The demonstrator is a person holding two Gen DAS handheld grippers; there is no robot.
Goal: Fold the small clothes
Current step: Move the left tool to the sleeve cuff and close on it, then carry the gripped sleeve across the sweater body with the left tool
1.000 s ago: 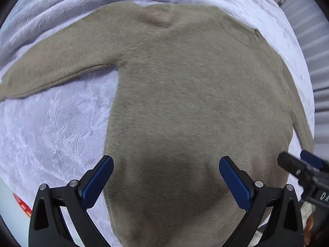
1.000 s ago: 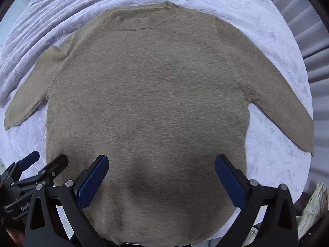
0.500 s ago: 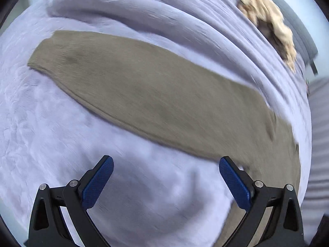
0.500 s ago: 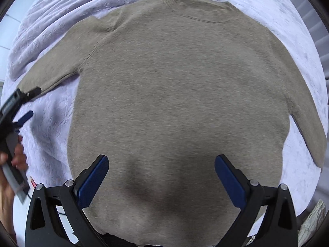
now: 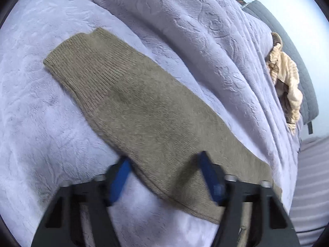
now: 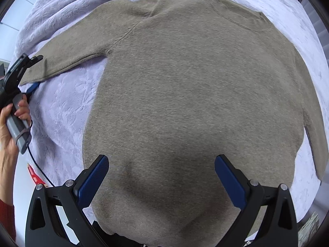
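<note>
A taupe knit sweater (image 6: 185,94) lies flat, front down or up I cannot tell, on a lilac blanket (image 6: 67,111). Its left sleeve (image 5: 144,107) stretches out with the ribbed cuff (image 5: 82,61) at the far end. My left gripper (image 5: 164,175) straddles this sleeve, and its jaws are closing with the sleeve between them; the pads do not clearly press on it. The left gripper (image 6: 34,73) also shows in the right wrist view at the sleeve's end, held by a hand (image 6: 10,127). My right gripper (image 6: 162,177) hovers open above the sweater's lower body, holding nothing.
A rumpled fold of the blanket (image 5: 195,30) rises behind the sleeve. A cream garment (image 5: 285,82) lies at the far right against a grey padded edge (image 5: 300,53). A red object (image 6: 33,174) and a black cable (image 6: 39,164) sit off the blanket's left edge.
My left gripper swung from over the sweater's body out to the left sleeve, rolled, and its jaws narrowed around the sleeve. The right gripper drifted over the body, still wide.
</note>
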